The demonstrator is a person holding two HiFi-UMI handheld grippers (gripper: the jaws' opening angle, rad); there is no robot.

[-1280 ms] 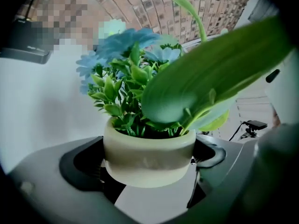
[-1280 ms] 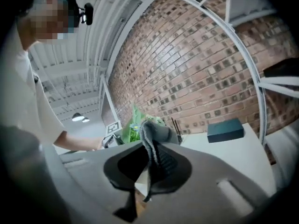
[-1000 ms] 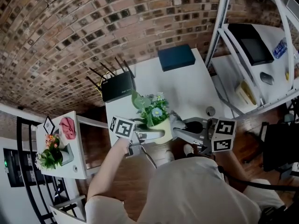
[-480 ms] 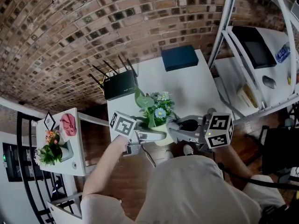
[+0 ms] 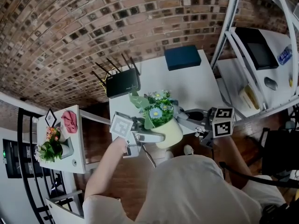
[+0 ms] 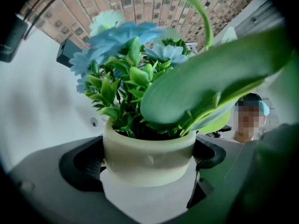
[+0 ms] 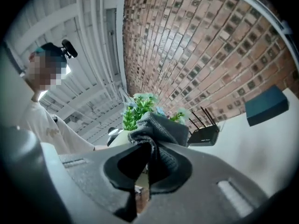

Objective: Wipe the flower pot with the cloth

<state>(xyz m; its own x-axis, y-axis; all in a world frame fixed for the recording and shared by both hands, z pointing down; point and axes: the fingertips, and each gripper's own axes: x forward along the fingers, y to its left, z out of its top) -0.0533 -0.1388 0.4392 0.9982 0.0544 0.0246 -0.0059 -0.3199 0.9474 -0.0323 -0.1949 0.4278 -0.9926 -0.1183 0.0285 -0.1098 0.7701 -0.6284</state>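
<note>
Pot [image 6: 149, 154] gripped, left tongs [image 6: 147, 169] | cloth [image 7: 162, 133] gripped, right tongs [image 7: 143, 171]; pinch unclear overhead

Flower pot [image 6: 148, 157]: base out of sight between the jaws of my left gripper [image 6: 147, 174]. Big leaf [image 6: 210, 78]: blurred, masking the room behind. Cloth [image 7: 163, 129], pinched in my right gripper [image 7: 148, 169]: hides most of the pot.

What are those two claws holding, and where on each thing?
The left gripper holds the pot by its sides near the rim; the right gripper pinches the cloth at a bunched fold.
</note>
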